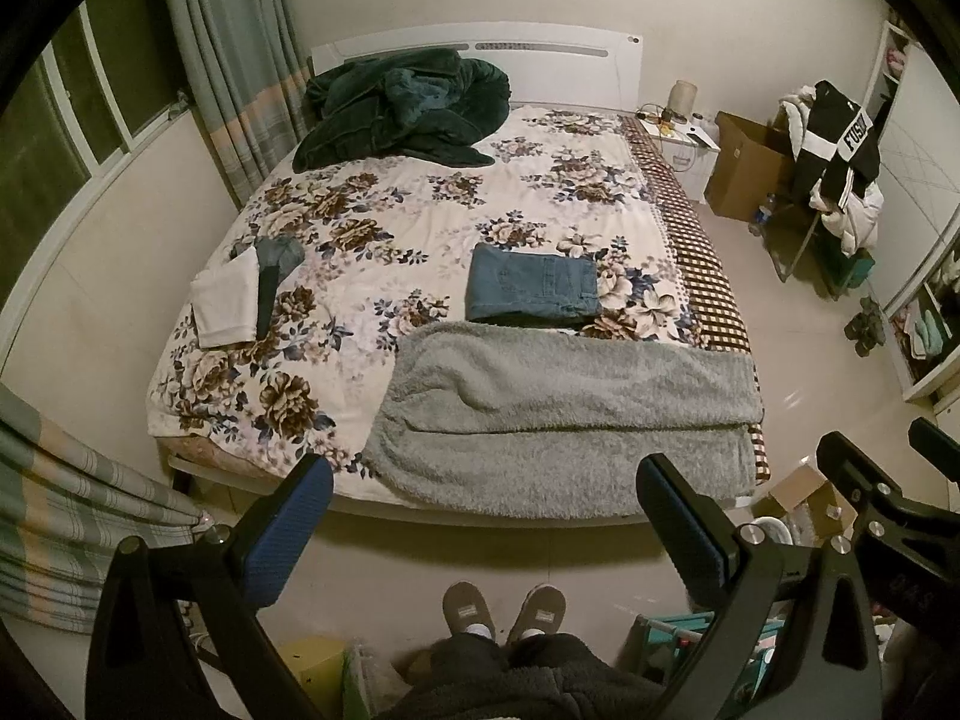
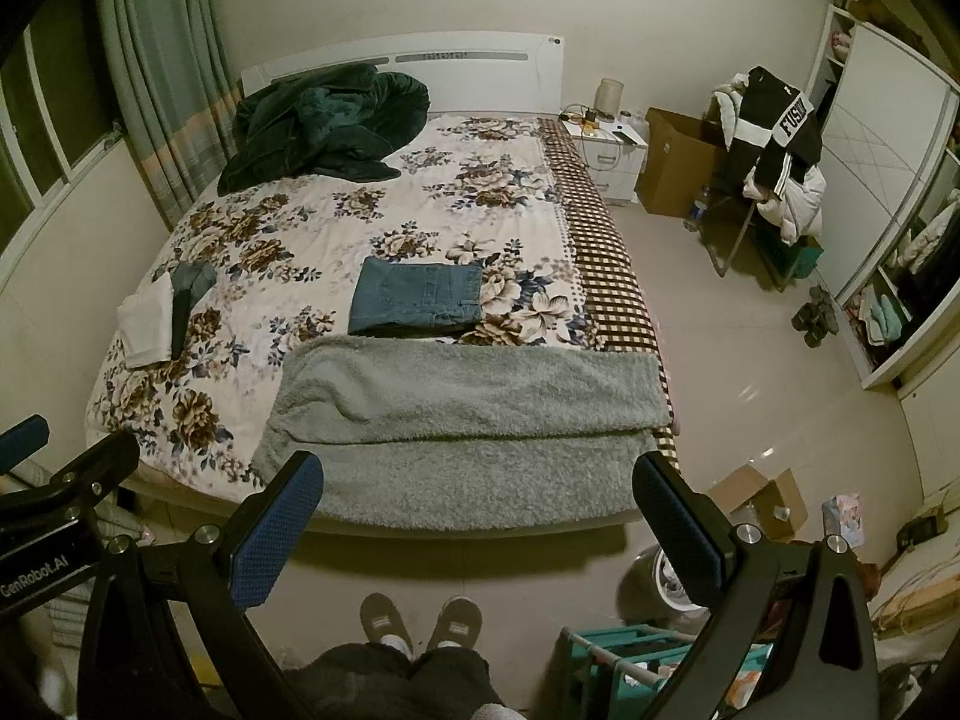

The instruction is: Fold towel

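A fluffy grey towel [image 1: 558, 414] [image 2: 462, 414] lies at the foot of the bed, folded over once, its lower layer hanging over the edge. My left gripper [image 1: 483, 480] hovers open, high above the floor in front of the towel, holding nothing. My right gripper [image 2: 480, 477] is also open and empty at the same height, in front of the towel's near edge. In the left wrist view the right gripper's body [image 1: 888, 498] shows at the right edge. The left gripper's body [image 2: 54, 492] shows at the left edge of the right wrist view.
Folded jeans [image 1: 531, 291] lie just beyond the towel on the floral bedspread [image 1: 384, 228]. Small white and grey clothes [image 1: 240, 294] lie at the bed's left, a dark green blanket [image 1: 396, 108] at the head. A person's slippered feet [image 1: 504, 609] stand below. Boxes, a chair with clothes [image 1: 834, 168] and a wardrobe stand right.
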